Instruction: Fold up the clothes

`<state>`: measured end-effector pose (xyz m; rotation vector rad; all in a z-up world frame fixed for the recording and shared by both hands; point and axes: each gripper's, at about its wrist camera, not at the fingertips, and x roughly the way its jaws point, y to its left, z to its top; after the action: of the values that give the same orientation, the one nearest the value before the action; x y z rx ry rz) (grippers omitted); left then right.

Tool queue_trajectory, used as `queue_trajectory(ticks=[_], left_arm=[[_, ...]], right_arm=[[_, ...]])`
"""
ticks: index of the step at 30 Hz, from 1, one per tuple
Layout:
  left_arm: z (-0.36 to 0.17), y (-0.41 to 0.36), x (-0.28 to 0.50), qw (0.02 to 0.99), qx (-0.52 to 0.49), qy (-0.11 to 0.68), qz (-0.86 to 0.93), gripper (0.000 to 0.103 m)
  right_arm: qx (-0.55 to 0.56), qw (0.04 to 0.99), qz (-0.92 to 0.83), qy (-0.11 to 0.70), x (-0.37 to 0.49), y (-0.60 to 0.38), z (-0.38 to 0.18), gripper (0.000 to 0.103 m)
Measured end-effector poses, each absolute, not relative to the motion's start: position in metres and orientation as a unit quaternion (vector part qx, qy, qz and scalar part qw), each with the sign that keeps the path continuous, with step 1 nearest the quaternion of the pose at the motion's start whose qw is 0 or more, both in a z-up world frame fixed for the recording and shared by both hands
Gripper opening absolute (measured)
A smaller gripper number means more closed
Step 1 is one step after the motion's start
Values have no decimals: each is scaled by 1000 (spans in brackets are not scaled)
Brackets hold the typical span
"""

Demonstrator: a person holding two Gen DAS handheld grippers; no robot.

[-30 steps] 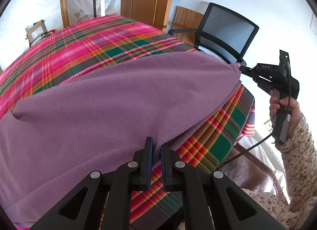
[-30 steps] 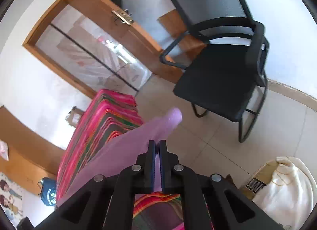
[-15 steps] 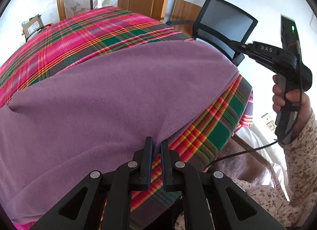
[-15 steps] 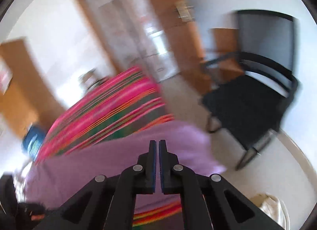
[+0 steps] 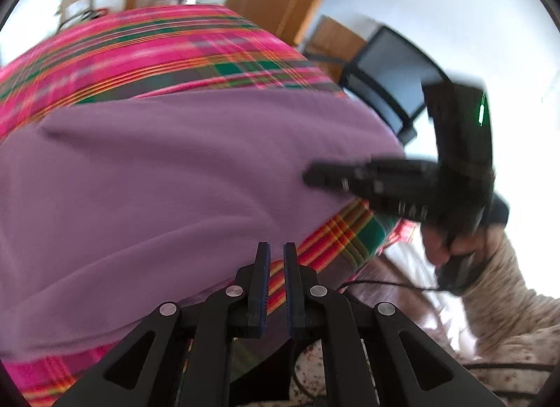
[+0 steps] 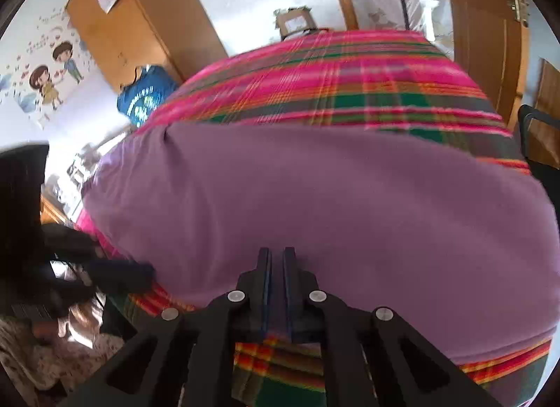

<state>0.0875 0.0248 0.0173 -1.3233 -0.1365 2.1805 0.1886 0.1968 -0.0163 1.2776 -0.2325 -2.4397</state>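
While purple garment lies spread flat over plaid bedcover, both grippers hang above its near edge. Left gripper: jaws nearly pressed together, thin slit between them, no cloth pinched. Right gripper: jaws opening, narrow gap, nothing between them, garment below. Right gripper's blurred body reaches over garment's right side in left view. Black chair beyond bed corner.

Black chair crowds bed's right edge; far plaid probably clear.
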Motion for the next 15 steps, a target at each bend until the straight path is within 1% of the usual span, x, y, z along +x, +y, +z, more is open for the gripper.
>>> queue_trajectory(ticks=[1,2,4,8,13,15], left_arm=[[20,14,88,281,-491,-60,822,8],[23,4,88,271,-486,-67,828,8],[27,-17,89,241,-476,-72,843,8],[29,-68,89,176,-466,-108,861,8],[25,-129,90,89,-459,-154,870,8],[22,-142,90,75,-460,-167,869,11]], right_arm=[[452,192,-868,-78,192,194,-15,15],[453,202,-866,-72,197,190,-13,16],[458,220,-860,-52,207,179,-11,16],[464,247,-850,22,222,154,-5,17],[437,270,-857,38,212,133,13,17],[432,281,-856,41,205,124,15,17]])
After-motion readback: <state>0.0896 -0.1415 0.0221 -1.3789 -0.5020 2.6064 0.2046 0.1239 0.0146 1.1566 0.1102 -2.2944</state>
